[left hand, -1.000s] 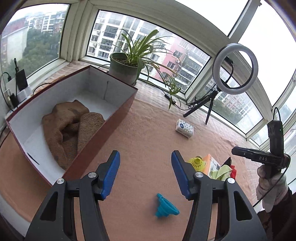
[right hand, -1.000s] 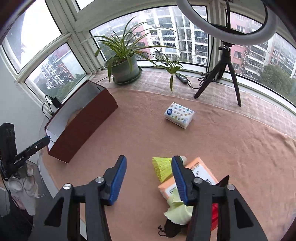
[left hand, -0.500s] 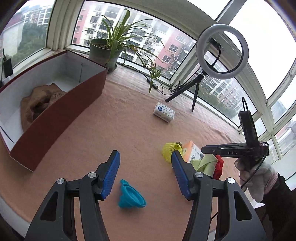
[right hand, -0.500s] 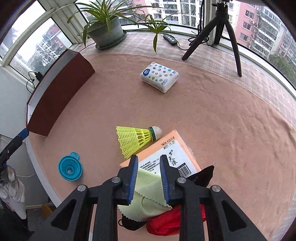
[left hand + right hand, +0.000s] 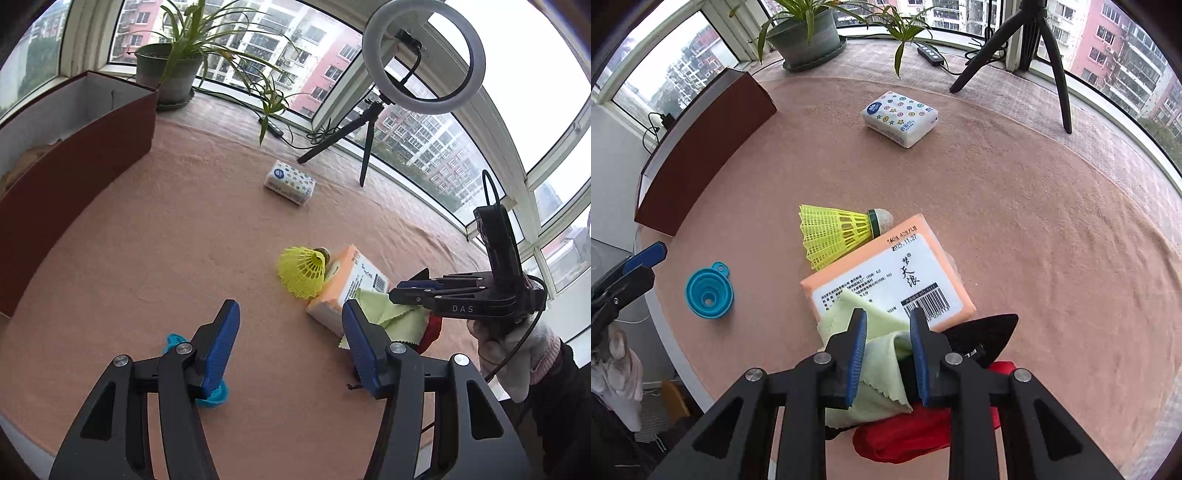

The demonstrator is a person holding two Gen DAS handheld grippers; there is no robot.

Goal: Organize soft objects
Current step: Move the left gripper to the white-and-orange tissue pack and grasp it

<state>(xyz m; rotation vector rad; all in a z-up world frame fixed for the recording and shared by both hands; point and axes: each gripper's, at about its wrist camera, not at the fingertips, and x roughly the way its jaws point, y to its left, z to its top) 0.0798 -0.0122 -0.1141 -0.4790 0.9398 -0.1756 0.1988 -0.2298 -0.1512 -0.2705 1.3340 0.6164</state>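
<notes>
Left wrist view: the left gripper (image 5: pixel 290 341) hangs spread and empty over the pink cloth-covered table (image 5: pixel 166 240), with the blue funnel (image 5: pixel 212 393) mostly hidden behind its left finger. At the far left, the brown box (image 5: pixel 74 147) already holds something tan, cut off by the frame edge, so the sorting looks partly done. Right wrist view: the right gripper (image 5: pixel 888 354) is pinched on the pale green cloth (image 5: pixel 875 369), which lies atop the orange packet (image 5: pixel 886 273); it is gripped but not yet carried to the box. Red fabric (image 5: pixel 905 435) and a black item (image 5: pixel 982 336) beneath are partly covered and hard to identify. The tissue pack (image 5: pixel 900 117) lies untouched.
</notes>
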